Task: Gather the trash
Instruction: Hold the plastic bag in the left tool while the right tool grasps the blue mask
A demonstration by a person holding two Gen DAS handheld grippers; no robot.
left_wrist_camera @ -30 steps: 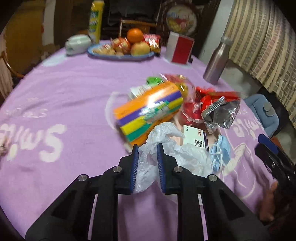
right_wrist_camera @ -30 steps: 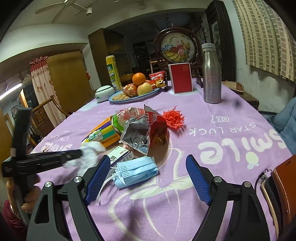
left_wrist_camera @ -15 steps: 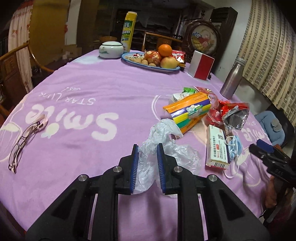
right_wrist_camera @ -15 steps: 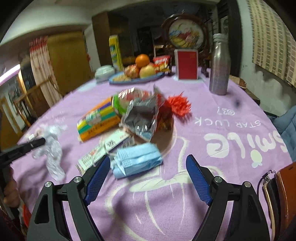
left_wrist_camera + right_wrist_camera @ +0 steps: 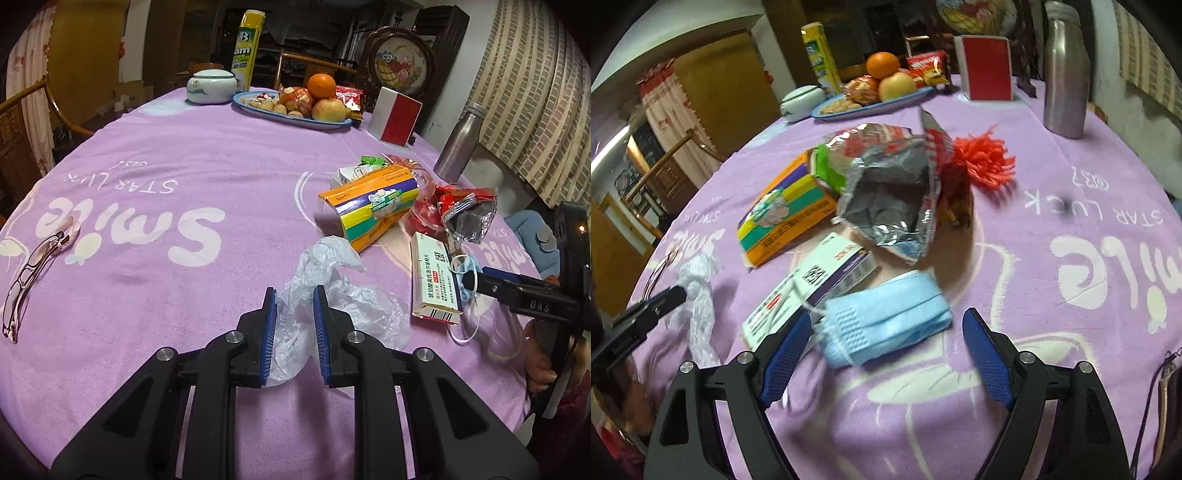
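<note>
A round table under a purple cloth (image 5: 155,155) printed with white lettering fills a dim room. At its far edge sit a blue fruit plate (image 5: 291,118), a white lidded jar (image 5: 211,86) and a steel bottle (image 5: 458,142); glasses (image 5: 29,273) lie at the left. The left gripper (image 5: 294,291) is clamped on a crumpled clear plastic bag (image 5: 325,280) at the near side. To its right lie a striped carton (image 5: 369,206), a foil snack bag (image 5: 890,192) and a medicine box (image 5: 434,280). The right gripper (image 5: 882,325) straddles a blue face mask (image 5: 886,321), its jaws closing, pads not yet pressing it.
</note>
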